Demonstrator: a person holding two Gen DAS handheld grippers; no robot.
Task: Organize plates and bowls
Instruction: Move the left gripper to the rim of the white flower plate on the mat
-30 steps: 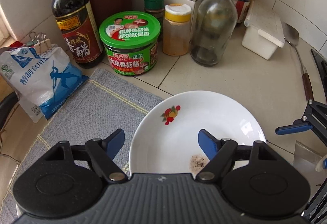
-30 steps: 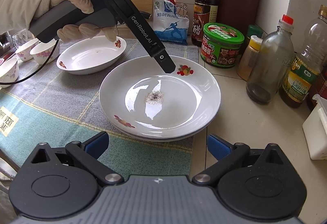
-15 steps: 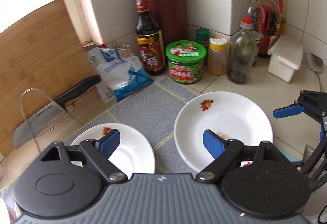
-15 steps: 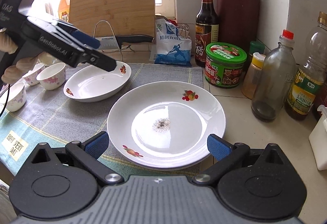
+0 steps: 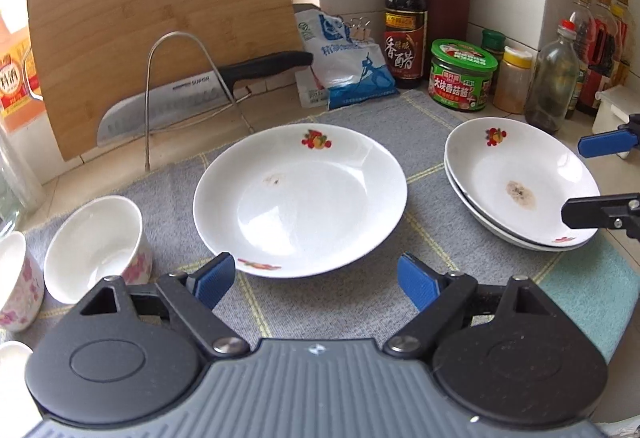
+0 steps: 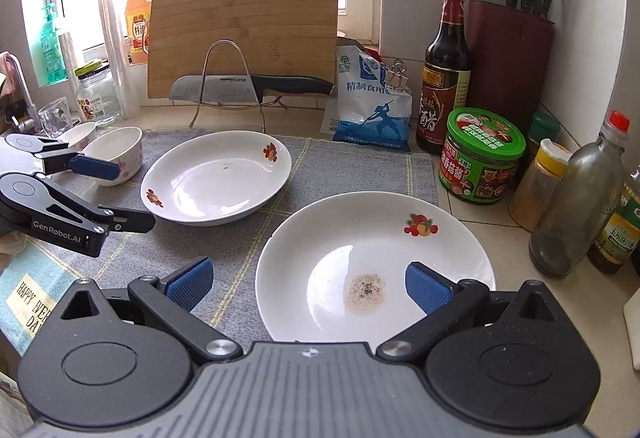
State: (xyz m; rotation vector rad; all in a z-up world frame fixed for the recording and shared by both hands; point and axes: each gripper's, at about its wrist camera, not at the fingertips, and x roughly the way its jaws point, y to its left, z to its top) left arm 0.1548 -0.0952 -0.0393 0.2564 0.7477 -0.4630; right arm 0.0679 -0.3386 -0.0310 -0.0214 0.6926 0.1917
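A single white plate (image 5: 300, 194) with fruit prints lies on the grey mat, straight ahead of my left gripper (image 5: 316, 280), which is open and empty at the plate's near rim. It also shows in the right wrist view (image 6: 216, 182). A stack of two plates (image 5: 520, 182) with a dirty spot sits to the right. My right gripper (image 6: 308, 284) is open and empty over the near rim of that stack (image 6: 376, 262). White floral bowls (image 5: 94, 246) stand at the left of the mat, also in the right wrist view (image 6: 116, 154).
A knife (image 6: 248, 86) on a wire stand and a wooden cutting board (image 6: 244, 22) are behind the mat. A salt bag (image 6: 368, 106), vinegar bottle (image 6: 446, 74), green-lidded jar (image 6: 482, 154), spice jars and oil bottles line the right wall. Glass jars stand far left.
My left gripper has drawn back and swung left from the stacked plates to face the single plate and the bowls. My right gripper has moved closer to the stack.
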